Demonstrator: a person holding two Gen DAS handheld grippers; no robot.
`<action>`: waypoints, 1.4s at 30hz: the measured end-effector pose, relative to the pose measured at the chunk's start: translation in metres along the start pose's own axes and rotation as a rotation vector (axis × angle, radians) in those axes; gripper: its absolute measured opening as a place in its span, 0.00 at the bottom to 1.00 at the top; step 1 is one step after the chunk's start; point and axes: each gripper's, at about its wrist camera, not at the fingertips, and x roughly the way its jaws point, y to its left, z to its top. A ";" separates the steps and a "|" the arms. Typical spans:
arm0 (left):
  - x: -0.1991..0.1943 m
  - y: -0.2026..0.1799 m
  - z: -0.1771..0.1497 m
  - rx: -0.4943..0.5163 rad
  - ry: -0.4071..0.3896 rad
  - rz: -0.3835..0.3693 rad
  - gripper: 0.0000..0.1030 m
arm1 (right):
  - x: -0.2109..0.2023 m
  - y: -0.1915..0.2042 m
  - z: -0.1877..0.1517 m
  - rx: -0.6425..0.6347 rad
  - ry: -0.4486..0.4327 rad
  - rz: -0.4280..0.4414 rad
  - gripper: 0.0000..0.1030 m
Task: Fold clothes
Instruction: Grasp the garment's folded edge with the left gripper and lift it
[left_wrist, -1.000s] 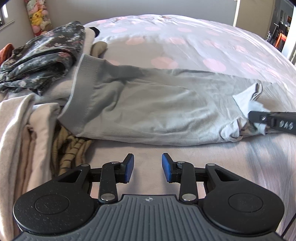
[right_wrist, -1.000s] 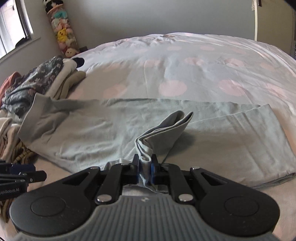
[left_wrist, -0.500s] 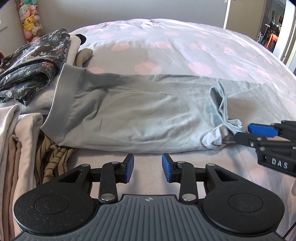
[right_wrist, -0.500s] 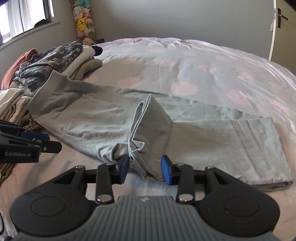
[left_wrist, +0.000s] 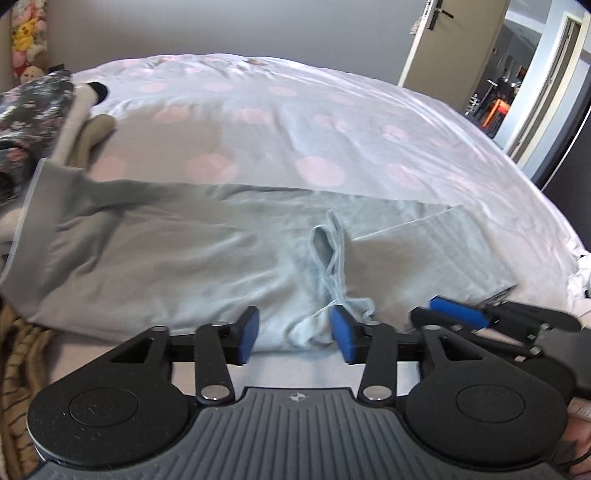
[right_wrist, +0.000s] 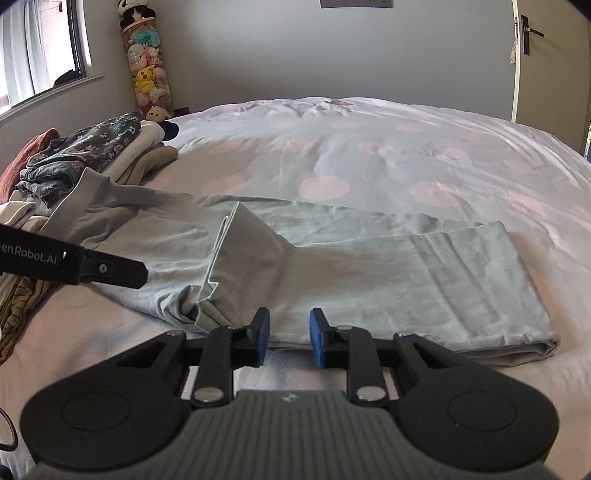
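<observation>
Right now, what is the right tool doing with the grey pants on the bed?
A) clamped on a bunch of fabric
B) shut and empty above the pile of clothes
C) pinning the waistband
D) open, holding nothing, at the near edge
D: the right tool stands open with a clear gap between its blue pads, at the near edge of the grey pants, gripping nothing.

Spotted bedspread (right_wrist: 369, 147), grey wall (right_wrist: 332, 55), window (right_wrist: 40, 48)
</observation>
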 end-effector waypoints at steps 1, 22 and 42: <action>0.005 -0.003 0.003 -0.005 0.004 -0.015 0.46 | 0.001 -0.002 -0.001 0.000 -0.001 0.003 0.26; 0.077 0.004 0.024 -0.226 0.181 -0.039 0.45 | 0.032 0.020 -0.010 -0.101 0.101 0.180 0.18; 0.016 -0.050 0.053 0.115 -0.086 0.028 0.06 | 0.004 0.014 0.003 -0.063 0.021 0.212 0.39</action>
